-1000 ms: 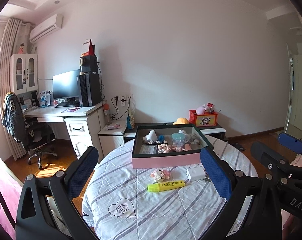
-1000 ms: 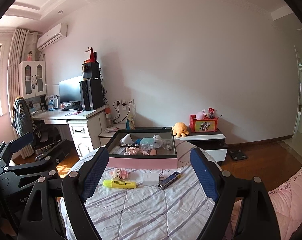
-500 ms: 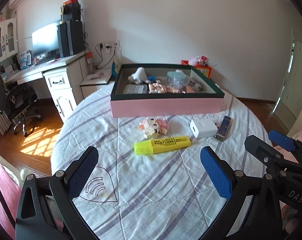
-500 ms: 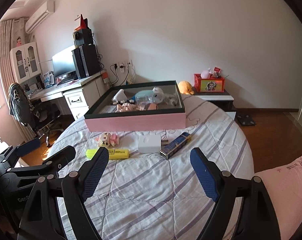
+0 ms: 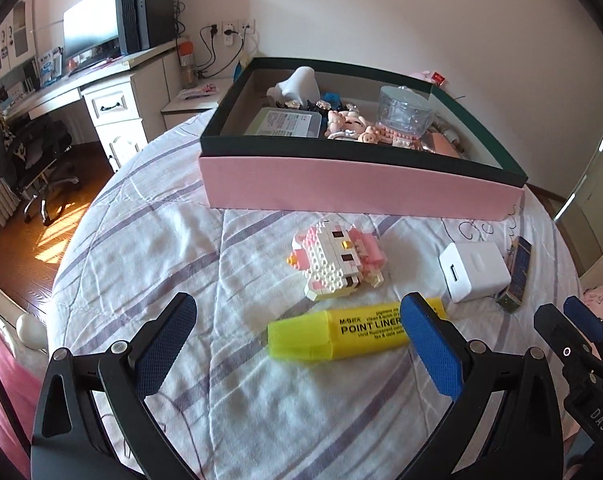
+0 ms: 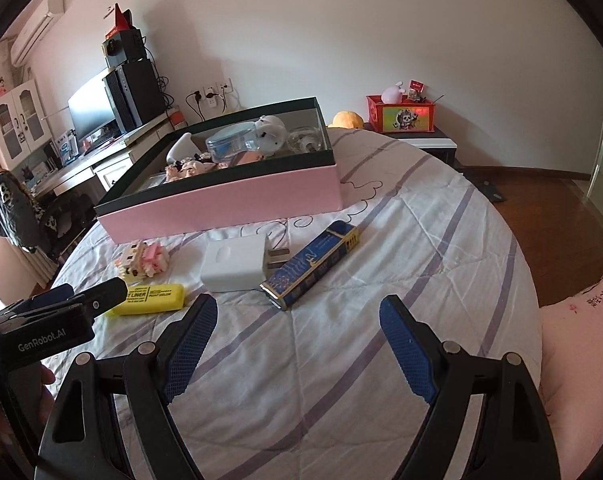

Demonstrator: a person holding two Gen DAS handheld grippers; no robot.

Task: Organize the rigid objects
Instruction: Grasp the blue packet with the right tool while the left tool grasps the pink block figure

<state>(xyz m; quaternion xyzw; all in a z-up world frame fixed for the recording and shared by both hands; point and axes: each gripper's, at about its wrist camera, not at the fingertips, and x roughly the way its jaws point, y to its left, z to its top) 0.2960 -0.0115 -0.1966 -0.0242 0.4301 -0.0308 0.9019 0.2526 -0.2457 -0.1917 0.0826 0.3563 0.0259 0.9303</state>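
Observation:
On the white striped cloth lie a yellow highlighter (image 5: 353,334) (image 6: 153,299), a pink-and-white brick figure (image 5: 335,266) (image 6: 143,262), a white charger (image 5: 473,271) (image 6: 235,264) and a narrow blue box (image 5: 517,276) (image 6: 313,264). Behind them stands a pink box with a dark rim (image 5: 357,196) (image 6: 229,204), holding several small toys and a clear jar. My left gripper (image 5: 297,308) (image 6: 81,300) hovers open just over the highlighter, its right pad overlapping the pen's end. My right gripper (image 6: 297,306) (image 5: 569,320) is open and empty, short of the blue box.
The round cloth-covered surface (image 6: 341,360) drops off to wooden floor (image 6: 561,216) on the right. A desk with a monitor (image 5: 89,28) and an office chair (image 5: 33,160) stand at the left. A red toy bin (image 6: 399,114) sits on a low cabinet behind. Pink bedding (image 6: 577,360) lies at the right edge.
Both grippers have come down and forward while tilting toward the cloth. The loose objects now sit close in front of the fingers. Both stay open.

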